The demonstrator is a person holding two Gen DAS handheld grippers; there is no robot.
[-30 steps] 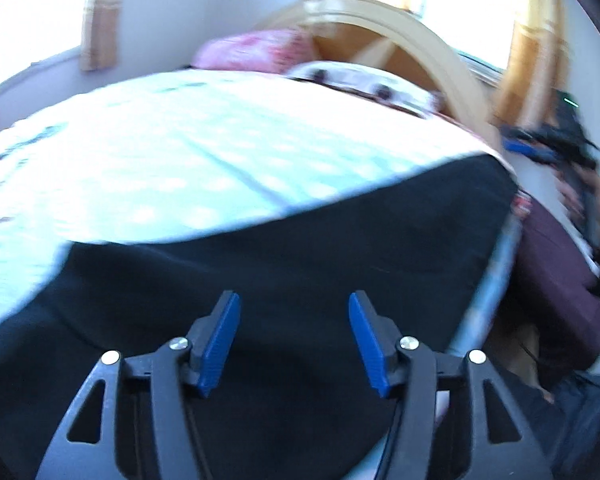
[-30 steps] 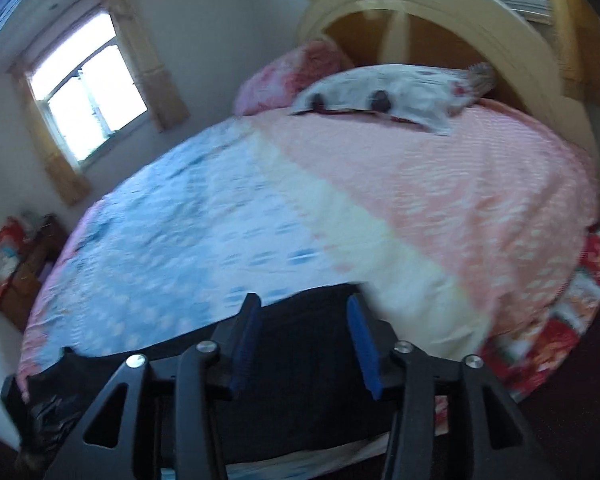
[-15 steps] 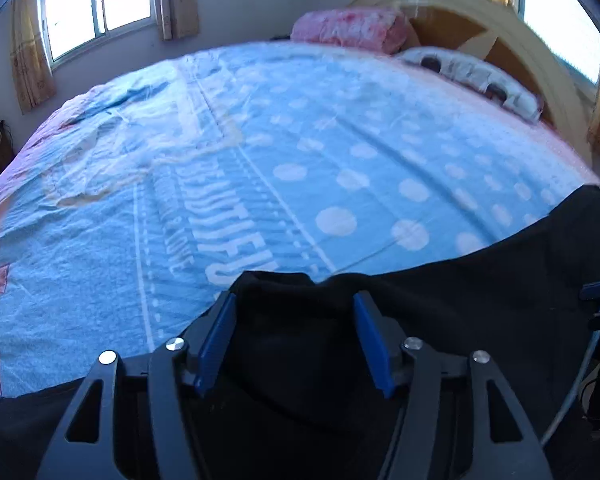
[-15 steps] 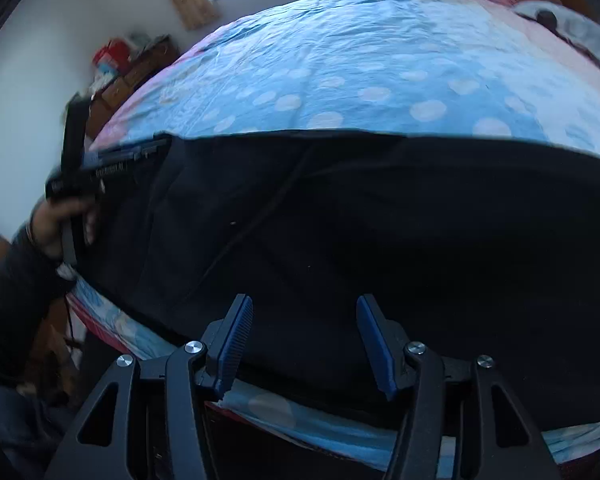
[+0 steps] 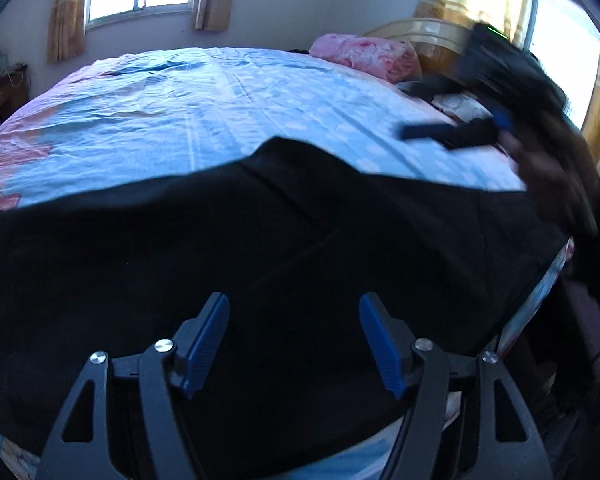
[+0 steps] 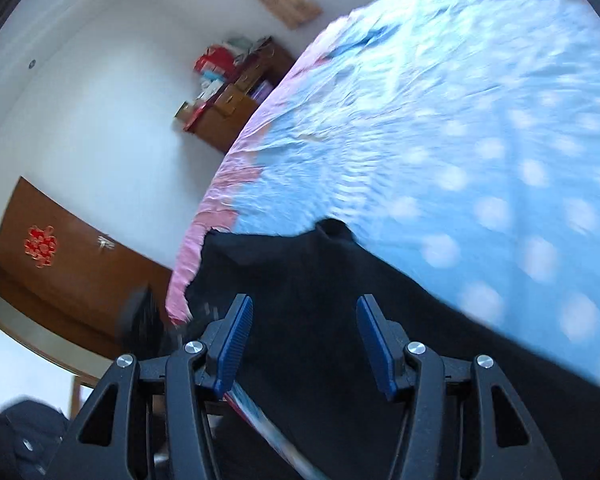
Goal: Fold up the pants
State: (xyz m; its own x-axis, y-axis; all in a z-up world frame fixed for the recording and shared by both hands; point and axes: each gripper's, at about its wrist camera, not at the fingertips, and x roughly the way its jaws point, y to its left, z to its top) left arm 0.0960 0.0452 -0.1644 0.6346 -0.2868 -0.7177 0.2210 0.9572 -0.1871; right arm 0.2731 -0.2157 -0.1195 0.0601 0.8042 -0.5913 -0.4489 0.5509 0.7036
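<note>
Black pants (image 5: 260, 248) lie spread along the near edge of the bed. My left gripper (image 5: 294, 316) is open and empty, hovering over the middle of the pants. The right gripper shows blurred in the left wrist view (image 5: 452, 134), raised above the bed at the right. In the right wrist view the right gripper (image 6: 304, 316) is open and empty, above the pants (image 6: 340, 320) near their left end at the bed corner. A small bump of cloth (image 6: 334, 230) sticks up at the far edge.
The bed has a blue dotted sheet (image 5: 220, 112) with pink borders. A pink pillow (image 5: 364, 54) and wooden headboard (image 5: 432, 36) are at the far right. A wooden cabinet (image 6: 228, 108) with boxes and a brown door (image 6: 60, 264) stand left of the bed.
Both grippers have swung. The left now sits higher over the pants' middle. The right has turned toward the left end of the pants and the bed corner. Both stay open.
</note>
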